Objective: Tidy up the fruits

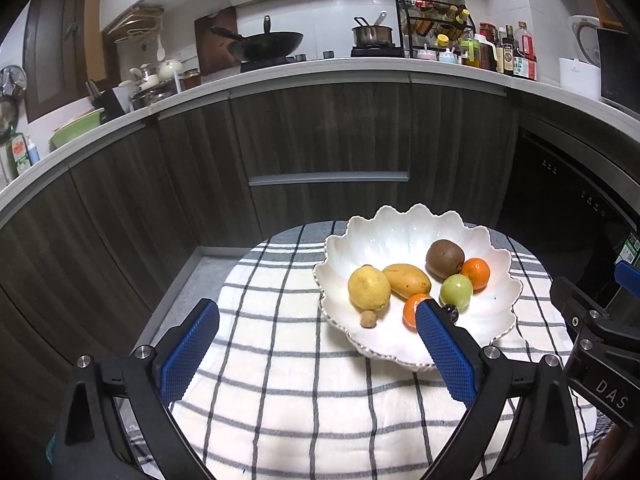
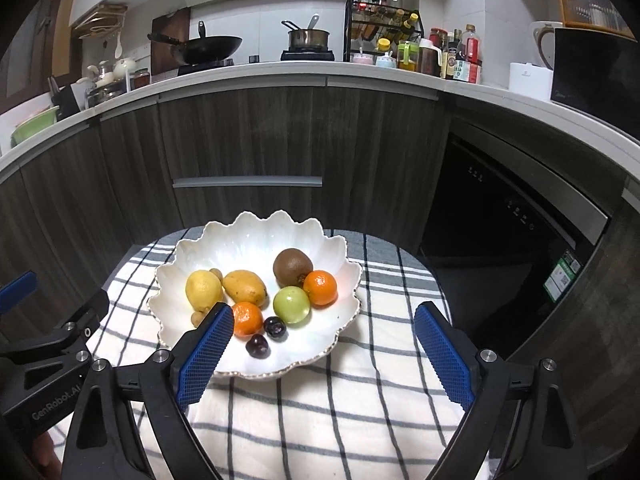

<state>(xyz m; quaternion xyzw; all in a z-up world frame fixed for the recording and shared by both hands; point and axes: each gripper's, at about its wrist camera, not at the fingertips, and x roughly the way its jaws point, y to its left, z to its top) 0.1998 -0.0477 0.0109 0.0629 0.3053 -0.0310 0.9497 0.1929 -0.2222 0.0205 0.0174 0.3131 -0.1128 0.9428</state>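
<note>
A white scalloped plate (image 1: 404,236) (image 2: 248,236) stands on a checked cloth and holds the fruit: a lemon (image 1: 368,287) (image 2: 203,291), a mango (image 1: 407,279) (image 2: 245,288), a kiwi (image 1: 444,259) (image 2: 292,267), two oranges (image 1: 476,273) (image 2: 320,287), a green apple (image 1: 457,291) (image 2: 291,304), two dark cherries (image 2: 275,326) and small brown longans (image 1: 368,318). My left gripper (image 1: 318,344) is open above the cloth, near and left of the plate, nothing between its fingers. My right gripper (image 2: 324,344) is open over the plate's near right rim, also empty.
The checked cloth (image 1: 280,380) (image 2: 352,400) covers a small round table. Beyond it run dark wood cabinets (image 1: 320,132) under a white counter with a wok (image 1: 264,42), a pot (image 1: 372,34) and a spice rack (image 1: 436,20). A black oven (image 2: 500,240) is at the right.
</note>
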